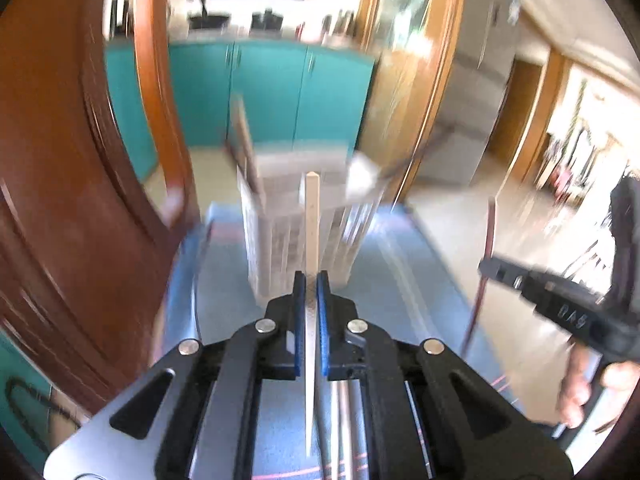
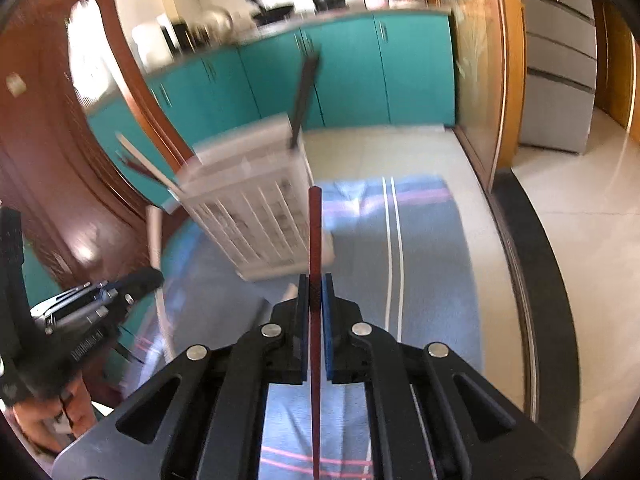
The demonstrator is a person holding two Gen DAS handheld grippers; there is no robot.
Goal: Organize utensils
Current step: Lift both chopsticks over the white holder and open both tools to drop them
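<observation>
My left gripper [image 1: 311,280] is shut on a pale wooden chopstick [image 1: 311,220] that points up toward a white slatted utensil holder [image 1: 280,236]. My right gripper [image 2: 316,282] is shut on a dark red chopstick [image 2: 315,232], just right of the same holder [image 2: 256,220]. The holder has dark utensils [image 2: 304,92] standing in it and pale and red sticks [image 2: 140,164] leaning out on its left. The right gripper also shows in the left wrist view [image 1: 496,268] with its red chopstick [image 1: 486,256]. The left gripper shows in the right wrist view [image 2: 132,280] with the pale chopstick [image 2: 154,240].
A blue striped cloth [image 2: 420,248] covers the table. A brown wooden door [image 1: 60,200] stands close on the left. Teal cabinets [image 2: 360,72] and a tiled floor [image 2: 580,208] lie beyond. The black table edge [image 2: 532,248] runs on the right.
</observation>
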